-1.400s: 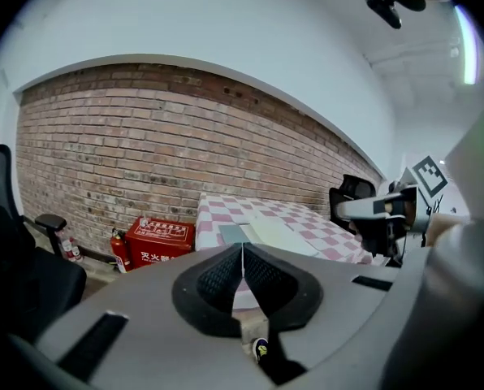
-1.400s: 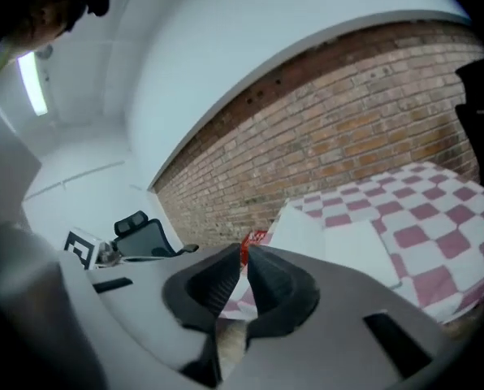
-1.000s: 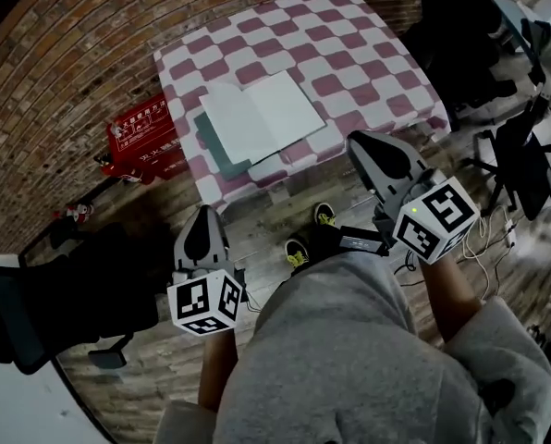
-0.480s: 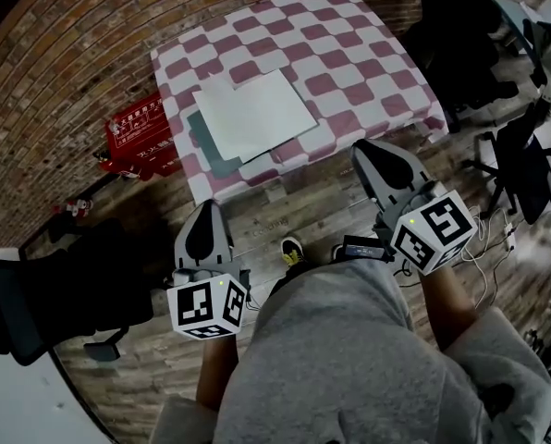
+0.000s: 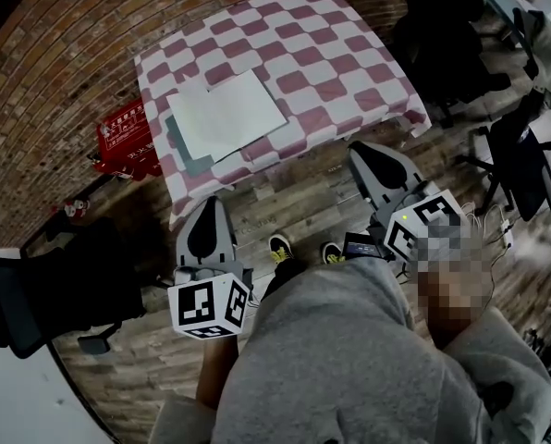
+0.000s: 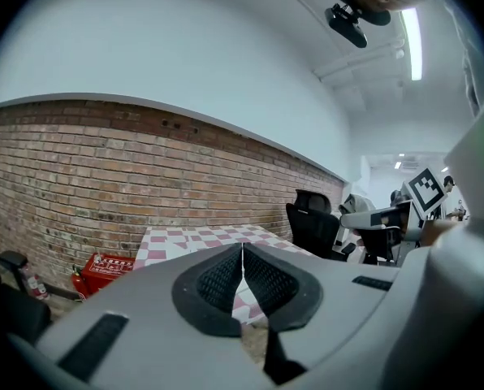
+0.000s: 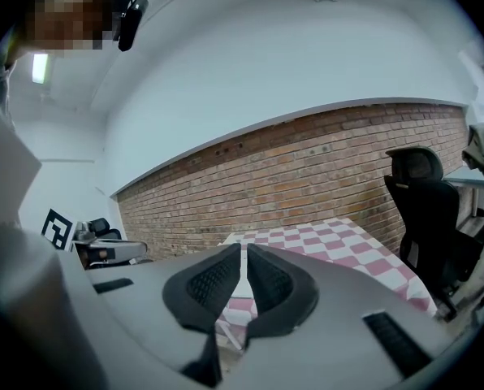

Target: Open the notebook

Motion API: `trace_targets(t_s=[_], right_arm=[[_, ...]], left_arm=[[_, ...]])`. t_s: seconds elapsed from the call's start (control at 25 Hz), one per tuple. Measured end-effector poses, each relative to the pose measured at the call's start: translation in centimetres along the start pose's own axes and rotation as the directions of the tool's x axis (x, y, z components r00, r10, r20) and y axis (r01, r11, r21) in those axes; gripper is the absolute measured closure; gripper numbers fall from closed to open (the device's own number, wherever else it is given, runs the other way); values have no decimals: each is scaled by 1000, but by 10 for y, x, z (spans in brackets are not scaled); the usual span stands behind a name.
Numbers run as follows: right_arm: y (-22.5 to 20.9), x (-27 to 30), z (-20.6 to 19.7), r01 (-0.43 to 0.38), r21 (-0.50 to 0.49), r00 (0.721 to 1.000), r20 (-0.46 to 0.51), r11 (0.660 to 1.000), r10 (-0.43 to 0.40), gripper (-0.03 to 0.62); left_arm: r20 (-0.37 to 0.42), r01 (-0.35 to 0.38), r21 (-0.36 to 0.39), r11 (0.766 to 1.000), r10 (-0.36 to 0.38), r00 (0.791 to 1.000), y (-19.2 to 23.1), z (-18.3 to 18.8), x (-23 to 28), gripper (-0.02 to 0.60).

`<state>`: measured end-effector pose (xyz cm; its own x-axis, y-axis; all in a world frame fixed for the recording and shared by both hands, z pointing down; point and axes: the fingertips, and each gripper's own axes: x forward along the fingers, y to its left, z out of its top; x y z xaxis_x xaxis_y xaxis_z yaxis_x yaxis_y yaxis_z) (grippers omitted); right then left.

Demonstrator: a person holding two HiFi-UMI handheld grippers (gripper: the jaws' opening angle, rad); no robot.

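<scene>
**A:** How did the jaws of the left gripper [image 6: 242, 252] stand?

**B:** They were pressed together, the ribbed pads meeting at the tips, with nothing between them.

**A:** And the right gripper [image 7: 244, 257]?

**B:** Much the same. Its jaws were closed to a thin slit and pinched nothing. Neither gripper touched anything. Both hung in the air above the wooden floor [image 5: 294, 202], pointing towards the bench [image 5: 336, 49].

**A:** Where was the notebook [image 5: 227, 114]?

**B:** It lay flat on the bench's red-and-white checked cloth, close to the near edge and towards the left corner. It was open, with two pale blank pages facing up. A grey-green cover edge [image 5: 179, 148] showed from under the pages on the left side. It was well apart from both grippers.

**A:** What else was around?

**B:** A red box [image 5: 128, 137] sat on the floor just beside the bench, against the brick wall [image 5: 54, 54]. A black chair [image 5: 44, 289] stood at the left. The person's shoes [image 5: 281, 248] showed between the two grippers.
</scene>
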<state>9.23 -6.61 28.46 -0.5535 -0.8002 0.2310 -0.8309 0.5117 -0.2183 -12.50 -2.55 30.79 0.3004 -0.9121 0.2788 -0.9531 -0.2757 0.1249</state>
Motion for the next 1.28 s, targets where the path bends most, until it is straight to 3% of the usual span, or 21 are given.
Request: trace_targets(t_s=[0.72, 1.28], right_arm=[[-53, -93, -16, -27, 16, 1000, -4, 999, 28, 553], [-60, -108, -35, -114, 33, 993, -26, 993, 115, 553]], left_arm=[[-2, -54, 11, 998, 54, 999, -112, -10, -26, 568], [-39, -148, -6, 989, 147, 988, -140, -37, -53, 568]])
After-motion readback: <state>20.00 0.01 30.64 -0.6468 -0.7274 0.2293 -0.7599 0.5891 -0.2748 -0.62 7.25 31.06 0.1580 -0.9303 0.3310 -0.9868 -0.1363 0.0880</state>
